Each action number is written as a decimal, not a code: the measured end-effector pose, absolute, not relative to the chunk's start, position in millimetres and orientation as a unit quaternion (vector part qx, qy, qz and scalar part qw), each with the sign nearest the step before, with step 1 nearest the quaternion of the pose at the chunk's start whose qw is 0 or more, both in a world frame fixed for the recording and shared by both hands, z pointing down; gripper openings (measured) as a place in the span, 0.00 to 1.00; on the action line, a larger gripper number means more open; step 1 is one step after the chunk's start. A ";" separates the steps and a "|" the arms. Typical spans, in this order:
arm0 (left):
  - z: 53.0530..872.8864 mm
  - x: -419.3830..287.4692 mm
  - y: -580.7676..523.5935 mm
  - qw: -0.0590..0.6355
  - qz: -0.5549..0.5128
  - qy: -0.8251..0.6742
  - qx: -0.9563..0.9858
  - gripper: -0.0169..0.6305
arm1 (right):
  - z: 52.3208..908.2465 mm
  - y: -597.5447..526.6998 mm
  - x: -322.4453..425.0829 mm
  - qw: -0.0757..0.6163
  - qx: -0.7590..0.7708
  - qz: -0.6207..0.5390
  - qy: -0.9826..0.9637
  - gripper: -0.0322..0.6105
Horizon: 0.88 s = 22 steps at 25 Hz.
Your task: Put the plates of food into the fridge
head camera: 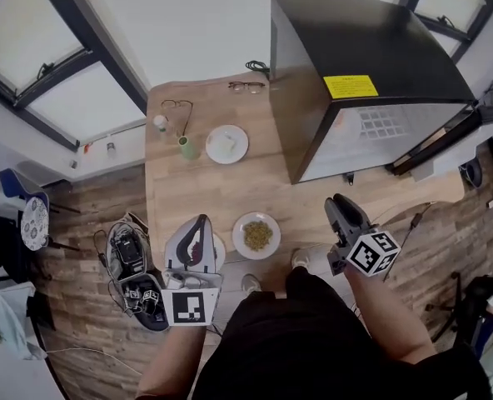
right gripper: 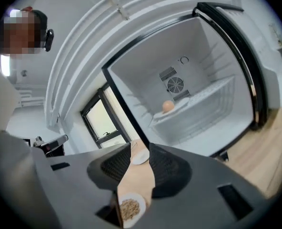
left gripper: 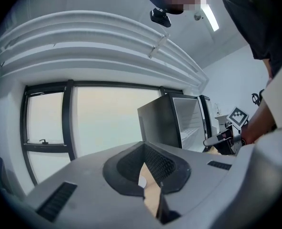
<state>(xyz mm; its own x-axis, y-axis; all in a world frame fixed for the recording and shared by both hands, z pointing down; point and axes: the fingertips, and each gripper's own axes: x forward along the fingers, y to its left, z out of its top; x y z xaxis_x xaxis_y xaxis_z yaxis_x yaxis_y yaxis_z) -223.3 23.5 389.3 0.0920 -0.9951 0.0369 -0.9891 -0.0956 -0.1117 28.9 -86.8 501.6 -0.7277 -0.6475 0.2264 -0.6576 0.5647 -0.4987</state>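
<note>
Setting: wooden bench [head camera: 230, 192] below dark-framed windows; black fridge [head camera: 371, 73] standing on its right end, door swung open, white inside bare but for one small orange round thing [right gripper: 167, 106] on the shelf.
Near food: grain plate [head camera: 256, 235], flat on the bench close to the front edge, between the two hands; round, so no long axis to line up with.
Far food: far plate [head camera: 226, 144], pale food on it, further back on the bench, just beside a green cup [head camera: 186, 147], well apart from both hands.
Left hand: left tongs [head camera: 198, 223], jaws apart and clamped on nothing, tip over the front of the bench just left of the grain plate; sliver of white down the gap, too small to name.
Right hand: right tongs [head camera: 338, 200], jaws apart and empty, over the front of the bench right of the grain plate, before the fridge's open mouth; both plates showing through the gap in the right gripper view.
Deciding relation: grain plate to the right of the left tongs and to the left of the right tongs, seemingly a little nearer the left; fridge mouth on the right tongs' side.
Progress, as judged: no plate gripped, none in the fridge.
Next move, as judged: level approach to a rim, one jaw over and one under.
Risk: tilted plate, spilled grain.
</note>
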 end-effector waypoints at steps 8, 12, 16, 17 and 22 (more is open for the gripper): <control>429.1 -240.2 60.4 -0.005 -0.065 0.654 -0.754 0.03 | 568.7 -23.4 -9.8 0.038 0.359 0.363 -0.859 0.26; 436.1 -250.2 71.3 -0.018 -0.069 0.650 -0.756 0.03 | 607.3 13.9 -25.6 0.082 0.355 0.389 -0.846 0.26; 442.8 -252.1 81.9 -0.031 -0.072 0.645 -0.761 0.03 | 647.3 41.9 -29.3 0.106 0.357 0.429 -0.823 0.26; 445.5 -254.4 85.1 -0.038 -0.075 0.646 -0.759 0.03 | 658.2 47.1 -30.9 0.106 0.359 0.446 -0.813 0.26; 451.8 -266.5 96.8 -0.047 -0.095 0.652 -0.751 0.03 | 698.0 57.9 -45.9 0.090 0.352 0.518 -0.774 0.29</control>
